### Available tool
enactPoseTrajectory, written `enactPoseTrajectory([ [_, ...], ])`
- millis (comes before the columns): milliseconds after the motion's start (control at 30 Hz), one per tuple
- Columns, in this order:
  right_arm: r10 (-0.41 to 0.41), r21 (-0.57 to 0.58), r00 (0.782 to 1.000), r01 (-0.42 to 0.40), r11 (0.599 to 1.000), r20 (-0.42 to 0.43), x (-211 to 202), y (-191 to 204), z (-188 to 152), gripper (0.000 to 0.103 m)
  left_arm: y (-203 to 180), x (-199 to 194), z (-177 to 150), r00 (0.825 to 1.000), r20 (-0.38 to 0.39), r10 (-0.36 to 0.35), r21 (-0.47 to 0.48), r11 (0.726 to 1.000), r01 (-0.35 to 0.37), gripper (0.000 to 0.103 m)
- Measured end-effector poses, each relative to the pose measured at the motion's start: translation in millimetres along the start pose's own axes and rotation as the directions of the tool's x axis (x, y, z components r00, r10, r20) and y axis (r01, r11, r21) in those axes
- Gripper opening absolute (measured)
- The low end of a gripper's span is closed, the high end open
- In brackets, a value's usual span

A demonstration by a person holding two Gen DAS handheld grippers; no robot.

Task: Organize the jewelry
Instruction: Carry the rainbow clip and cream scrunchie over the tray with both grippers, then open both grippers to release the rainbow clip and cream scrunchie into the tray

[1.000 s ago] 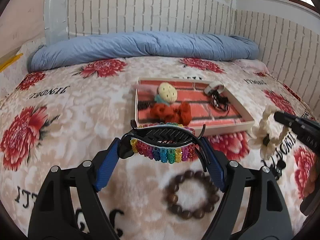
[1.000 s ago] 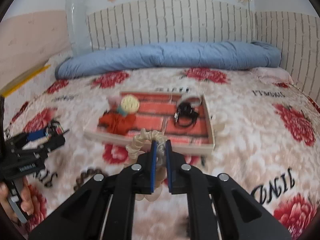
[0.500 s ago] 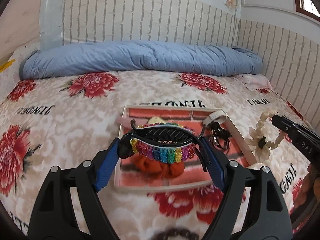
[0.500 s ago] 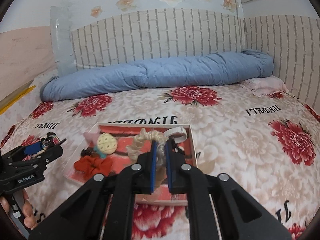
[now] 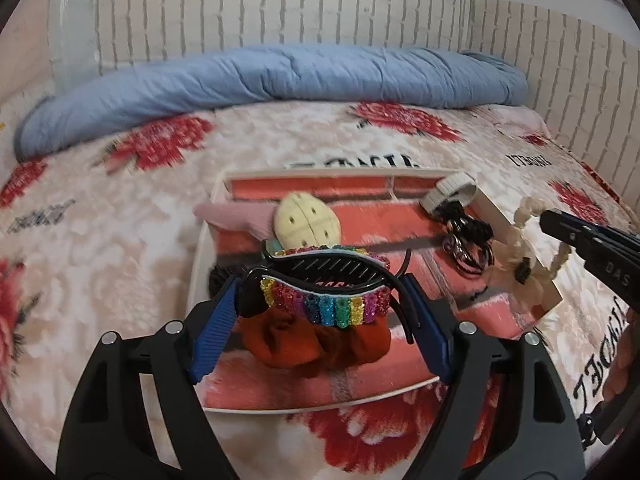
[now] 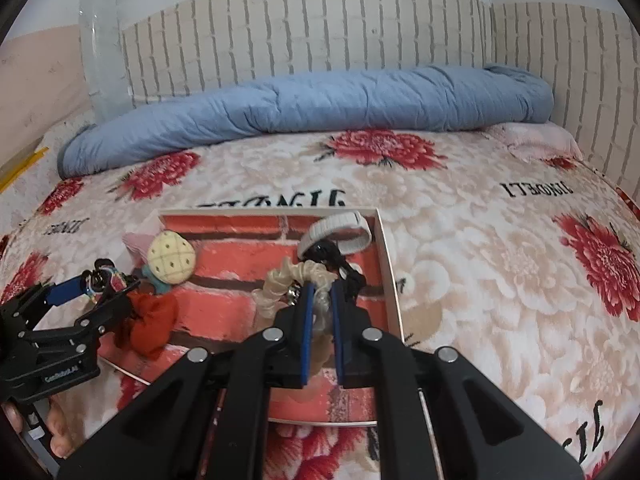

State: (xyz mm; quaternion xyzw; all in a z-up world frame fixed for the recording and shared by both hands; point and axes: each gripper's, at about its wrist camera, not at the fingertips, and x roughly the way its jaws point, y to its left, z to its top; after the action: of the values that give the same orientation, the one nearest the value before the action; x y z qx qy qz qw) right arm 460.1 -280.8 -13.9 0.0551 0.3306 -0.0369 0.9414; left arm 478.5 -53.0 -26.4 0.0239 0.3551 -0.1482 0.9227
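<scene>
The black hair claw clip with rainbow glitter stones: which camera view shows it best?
The left wrist view. There the black hair claw clip with rainbow glitter stones fills the middle, held across the left gripper, teeth and stones clear. The right wrist view shows only a small, partly hidden piece at its left edge.

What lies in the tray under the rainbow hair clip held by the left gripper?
The hair clip hangs over the orange scrunchie already in the tray; bare tray floor shows nearer the camera.
</scene>
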Motion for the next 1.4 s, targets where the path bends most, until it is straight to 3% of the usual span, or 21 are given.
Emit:
enactPoseTrajectory([
  [167, -0.003, -0.004, 0.999, 0.003, 1.0, -0.055, 12.6, -0.2, -6.4, 0.009, 0.9, 11.7, -6.4, 0.999, -0.02, 0.037, 0.022, 0.999, -0.037, 0.078],
  [467, 0.008, 0.012, 0.993, -0.006, 1.0, -0.119, 32.8, -0.8, -14.4, 0.009, 14.5, 26.9, -10.5, 0.997, -0.083, 0.01, -0.021, 1.0, -0.012, 0.078],
  [900, 0.014, 0.033, 0.983, -0.008, 0.999, -0.182, 46.9, -3.1, -21.6, 0.013, 17.7, 29.3, -11.6, 0.994, -0.109, 0.009, -0.024, 1.0, -0.011, 0.084],
  [1167, 0.018, 0.063, 0.984, -0.007, 0.998, -0.178, 43.5, -8.2, -21.8, 0.043, 19.4, 33.6, -13.3, 0.991, -0.134, 0.004, -0.026, 1.0, -0.008, 0.091],
  [1300, 0.047, 0.078, 0.986, -0.034, 0.996, -0.16, 37.8, -9.4, -19.9, 0.046, 17.5, 29.6, -12.5, 0.992, -0.128, 0.008, -0.014, 1.0, -0.01, 0.094],
  [1400, 0.056, 0.092, 0.991, -0.046, 0.995, -0.118, 29.1, -11.3, -16.4, 0.059, 18.1, 22.8, -11.2, 0.993, -0.114, 0.005, -0.019, 1.0, -0.007, 0.097],
])
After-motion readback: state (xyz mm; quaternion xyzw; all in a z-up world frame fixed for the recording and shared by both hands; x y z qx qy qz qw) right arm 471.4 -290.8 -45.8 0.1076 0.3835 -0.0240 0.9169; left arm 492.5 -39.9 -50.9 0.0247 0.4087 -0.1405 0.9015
